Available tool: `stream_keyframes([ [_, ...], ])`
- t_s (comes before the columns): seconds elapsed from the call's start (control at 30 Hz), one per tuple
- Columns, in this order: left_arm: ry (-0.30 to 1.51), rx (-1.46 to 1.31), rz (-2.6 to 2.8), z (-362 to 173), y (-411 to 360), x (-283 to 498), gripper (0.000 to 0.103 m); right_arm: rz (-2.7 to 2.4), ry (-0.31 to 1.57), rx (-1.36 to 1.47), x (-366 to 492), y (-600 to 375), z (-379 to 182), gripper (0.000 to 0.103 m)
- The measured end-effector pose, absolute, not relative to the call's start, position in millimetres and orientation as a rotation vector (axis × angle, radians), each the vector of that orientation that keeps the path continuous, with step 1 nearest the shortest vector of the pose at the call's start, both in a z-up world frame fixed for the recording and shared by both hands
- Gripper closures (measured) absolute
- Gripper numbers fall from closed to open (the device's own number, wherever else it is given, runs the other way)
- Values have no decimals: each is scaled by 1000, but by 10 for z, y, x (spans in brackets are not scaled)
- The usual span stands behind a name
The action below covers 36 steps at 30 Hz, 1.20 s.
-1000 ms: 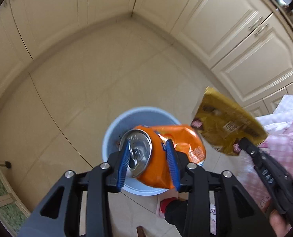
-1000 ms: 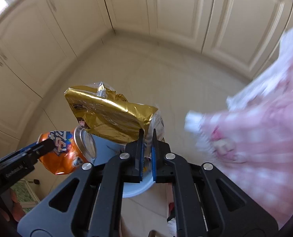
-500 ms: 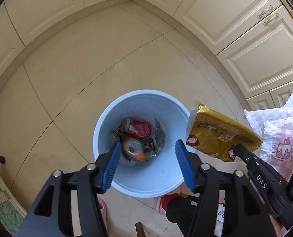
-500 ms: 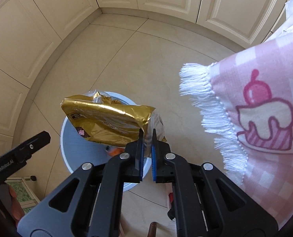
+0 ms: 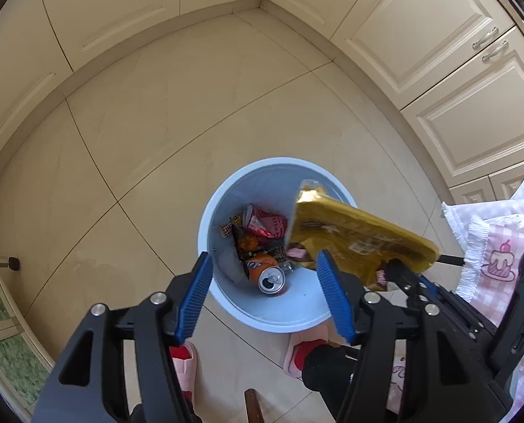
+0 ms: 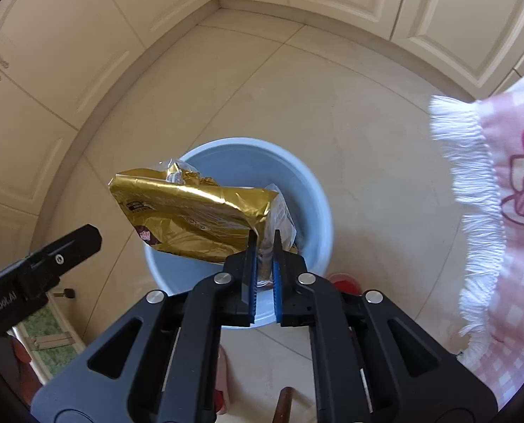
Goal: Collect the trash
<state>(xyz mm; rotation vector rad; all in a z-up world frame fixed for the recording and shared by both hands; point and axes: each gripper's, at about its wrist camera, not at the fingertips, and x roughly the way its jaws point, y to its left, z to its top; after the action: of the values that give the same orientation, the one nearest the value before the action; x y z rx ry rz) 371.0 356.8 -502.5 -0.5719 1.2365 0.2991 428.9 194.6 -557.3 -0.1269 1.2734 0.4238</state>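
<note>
Trash fills the bottom of the pale blue bin [image 5: 272, 317] on the tiled floor [image 5: 156, 134]: an orange soda can [image 5: 265, 275] lies on its side among red and dark wrappers [image 5: 265, 224]. The left gripper [image 5: 263, 292] hangs above the bin's near rim, its blue-padded jaws spread wide and holding nothing. The right gripper [image 6: 263, 262] is clenched on one corner of a gold foil snack bag [image 6: 191, 215], which juts out over the bin's opening. A pink fringed cloth [image 6: 501, 211] hangs at the right.
</note>
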Motion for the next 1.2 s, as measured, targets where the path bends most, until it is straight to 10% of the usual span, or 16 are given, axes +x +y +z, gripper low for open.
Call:
stream_keyframes([
  [0.13, 1221, -590, 287, -4907, 3588, 3647, 43, 438, 1260, -113, 4261, 1978, -5434, 88],
  [0.27, 1197, -605, 286, -4735, 3614, 3564, 43, 441, 1218, -113, 4177, 1942, -5238, 55],
  [1.2, 706, -213, 129, -1585, 2045, 1788, 22, 408, 644, -99, 2013, 50, -2065, 33],
])
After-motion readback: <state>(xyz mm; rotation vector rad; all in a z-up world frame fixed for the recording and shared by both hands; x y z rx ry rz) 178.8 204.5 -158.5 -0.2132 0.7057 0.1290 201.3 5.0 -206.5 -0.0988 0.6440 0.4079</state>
